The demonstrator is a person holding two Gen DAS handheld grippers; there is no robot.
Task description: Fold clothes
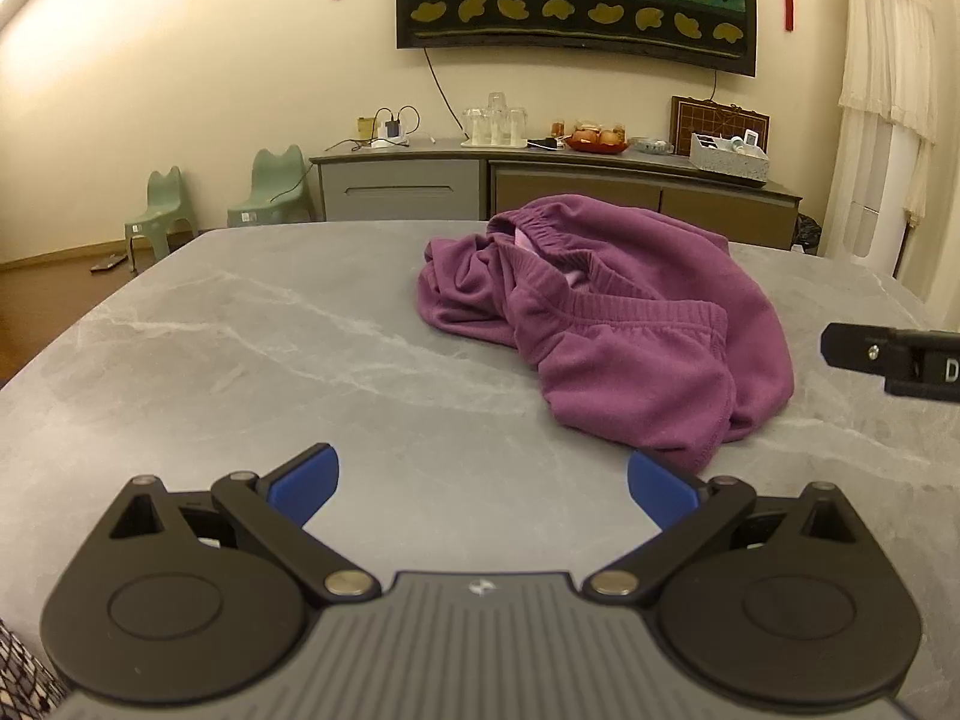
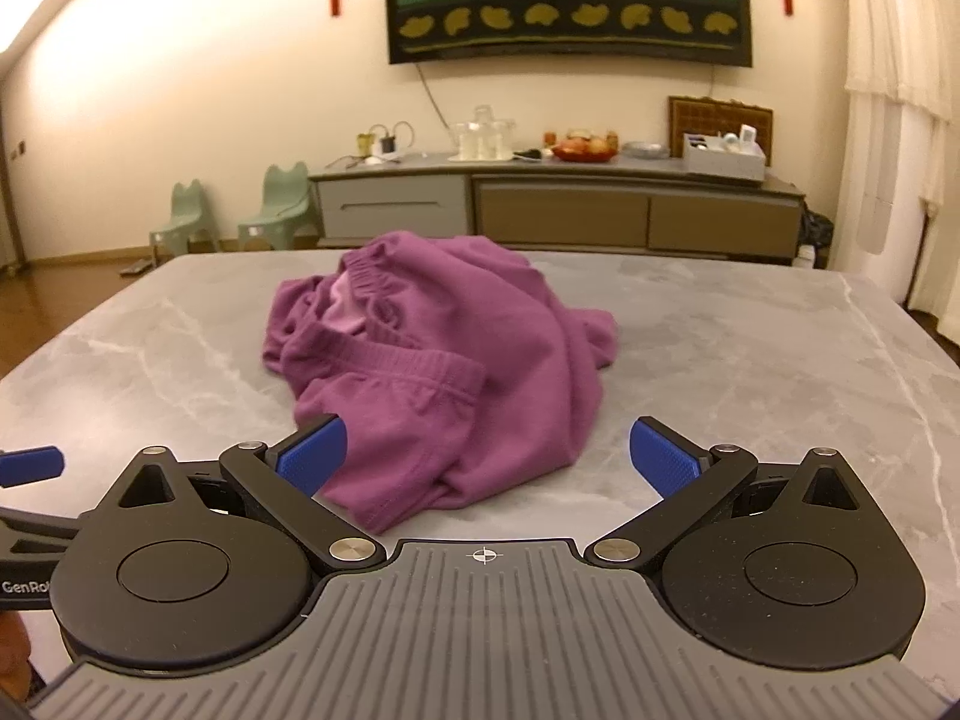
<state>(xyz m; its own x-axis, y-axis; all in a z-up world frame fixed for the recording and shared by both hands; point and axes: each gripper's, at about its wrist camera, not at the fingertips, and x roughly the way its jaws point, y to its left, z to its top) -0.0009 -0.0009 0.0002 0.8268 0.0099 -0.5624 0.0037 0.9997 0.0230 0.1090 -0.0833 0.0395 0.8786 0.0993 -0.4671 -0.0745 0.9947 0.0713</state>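
Crumpled purple fleece garment (image 2: 444,360) heaped unfolded on grey marble table (image 1: 240,348), left gripper (image 1: 483,489) and right gripper (image 2: 489,456) both spread wide, empty, likely poised to grab.

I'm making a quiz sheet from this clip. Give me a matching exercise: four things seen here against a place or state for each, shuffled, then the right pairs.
Things:
1. purple garment
2. left gripper
3. green chairs
4. glass cups

Places or states:
A. on the floor by the wall
B. crumpled in a heap on the grey table
C. on the sideboard
D. open, holding nothing

Pairs: 1-B, 2-D, 3-A, 4-C
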